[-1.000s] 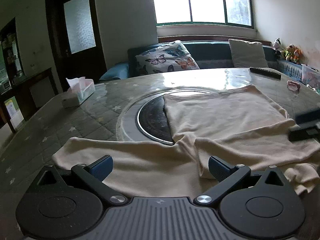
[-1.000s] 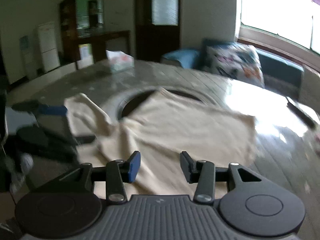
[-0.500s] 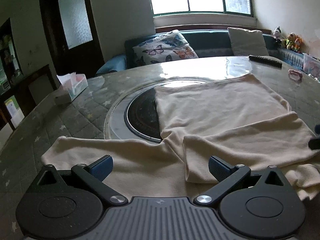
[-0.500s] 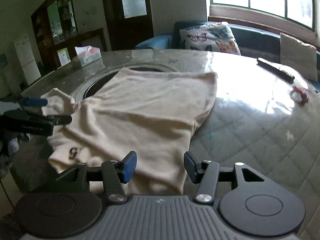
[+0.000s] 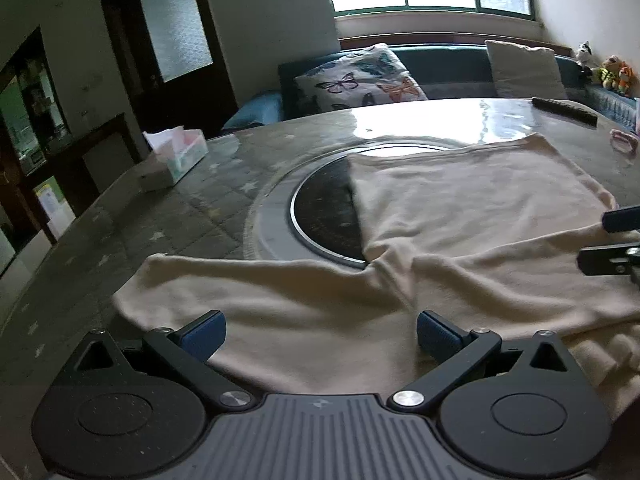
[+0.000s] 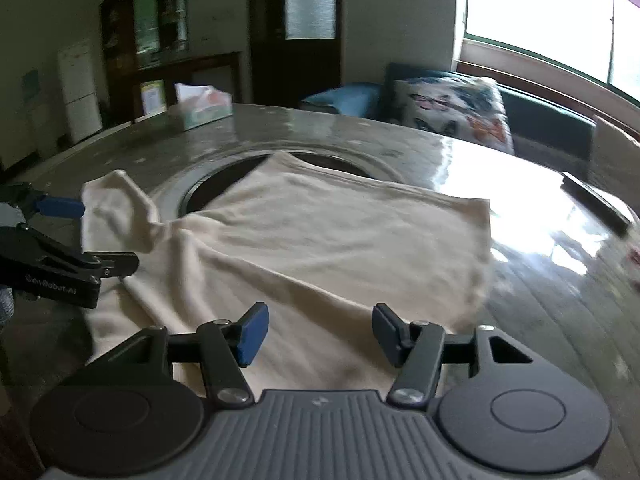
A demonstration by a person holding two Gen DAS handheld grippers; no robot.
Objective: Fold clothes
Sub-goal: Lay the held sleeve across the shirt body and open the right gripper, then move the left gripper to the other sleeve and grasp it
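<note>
A cream long-sleeved top (image 5: 460, 216) lies spread on the round table, its body partly over the dark centre disc (image 5: 324, 216). One sleeve (image 5: 224, 280) stretches left along the near edge. My left gripper (image 5: 320, 334) hovers open just above that sleeve, nothing between its blue pads. In the right wrist view the same top (image 6: 320, 248) fills the middle. My right gripper (image 6: 316, 334) hangs over its near hem, jaws opening, with only cloth below them and nothing pinched. The left gripper (image 6: 68, 236) shows at the left edge there, and the right gripper's fingers (image 5: 612, 240) at the right edge of the left view.
A tissue box (image 5: 176, 158) stands at the table's far left. A dark remote (image 5: 564, 108) and a small pink item (image 5: 624, 140) lie at the far right. Beyond the table is a sofa with a butterfly cushion (image 5: 360, 84). The table edge (image 6: 560, 320) runs close on the right.
The right gripper's jaws have widened and its view has swung over the top. The left view shifted only slightly; the top itself lies as before.
</note>
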